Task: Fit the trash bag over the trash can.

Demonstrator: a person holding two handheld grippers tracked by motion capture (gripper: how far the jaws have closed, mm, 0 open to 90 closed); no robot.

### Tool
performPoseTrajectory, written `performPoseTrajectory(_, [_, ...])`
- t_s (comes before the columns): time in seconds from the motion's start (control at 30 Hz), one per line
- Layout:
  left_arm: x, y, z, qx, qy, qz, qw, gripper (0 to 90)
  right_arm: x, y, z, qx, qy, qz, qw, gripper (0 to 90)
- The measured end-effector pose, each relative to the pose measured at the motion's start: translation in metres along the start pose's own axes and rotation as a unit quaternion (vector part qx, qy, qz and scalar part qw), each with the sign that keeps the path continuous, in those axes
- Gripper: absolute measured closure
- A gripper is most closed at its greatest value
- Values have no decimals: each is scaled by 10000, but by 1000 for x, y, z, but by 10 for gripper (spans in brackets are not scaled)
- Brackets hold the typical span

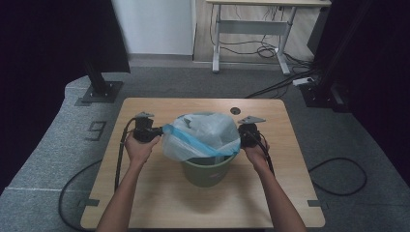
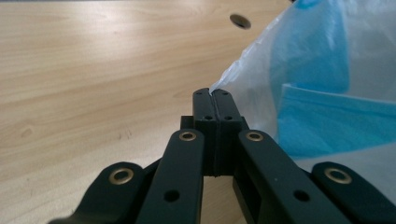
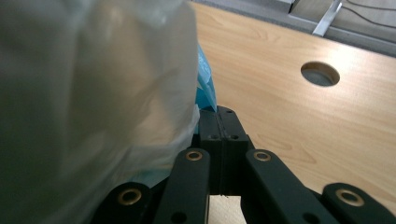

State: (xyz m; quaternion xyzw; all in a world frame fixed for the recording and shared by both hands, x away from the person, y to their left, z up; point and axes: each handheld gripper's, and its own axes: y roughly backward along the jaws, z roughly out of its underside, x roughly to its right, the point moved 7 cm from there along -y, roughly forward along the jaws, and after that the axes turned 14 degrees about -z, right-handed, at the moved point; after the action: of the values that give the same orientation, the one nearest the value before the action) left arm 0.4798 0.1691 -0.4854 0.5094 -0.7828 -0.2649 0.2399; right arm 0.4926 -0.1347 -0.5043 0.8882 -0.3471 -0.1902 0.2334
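Observation:
A green bin (image 1: 208, 173) stands in the middle of the wooden table (image 1: 159, 198). A translucent plastic bag (image 1: 203, 135) with a blue band hangs over its mouth, stretched wide between the two grippers. My left gripper (image 1: 159, 131) is at the bag's left edge. In the left gripper view, my left gripper (image 2: 214, 94) has its jaws pressed together, pinching a corner of the bag (image 2: 327, 93). My right gripper (image 1: 241, 135) is at the bag's right edge. In the right gripper view, my right gripper (image 3: 218, 113) is also shut on the bag's (image 3: 93, 84) blue rim.
A round cable hole (image 1: 235, 110) lies in the table behind the bin. Beyond the table, a black stand base (image 1: 100, 91) sits on the carpet at left, and a white desk frame (image 1: 251, 29) with loose cables stands farther back. A black cable (image 1: 338, 176) loops on the floor at right.

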Motion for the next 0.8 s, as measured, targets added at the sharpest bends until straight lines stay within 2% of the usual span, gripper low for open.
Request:
performPoseTrajectory(0.07, [0,0,3,9,49,52,10000,900,2,0,4,47,-82,-34,9999,891])
performPoseTrajectory(0.23, [1,4,10,-5,55,118,9999,900,6,1,16,-73,-220,-4,9997,891])
performPoseTrajectory(0.37, [3,8,12,-1,43,173,9998,900,7,8,20,66,-285,-68,9996,890])
performPoseTrajectory(0.43, [4,10,11,25,42,203,9998,900,9,17,20,262,-387,45,9989,868])
performPoseTrajectory(0.47, [5,11,10,36,21,213,9998,899,10,23,18,418,-424,100,9982,789])
performPoseTrajectory(0.5, [6,12,9,47,25,236,9997,900,11,31,14,589,-408,212,9972,706])
performPoseTrajectory(0.6, [8,14,8,57,31,254,9997,899,9,61,2,1091,-250,417,9928,616])
performPoseTrajectory(0.7, [8,17,6,111,56,264,9996,899,7,85,0,1370,-316,426,9891,565])
performPoseTrajectory(0.8, [9,19,6,117,47,260,9996,899,-3,107,-1,1603,-214,298,9864,556])
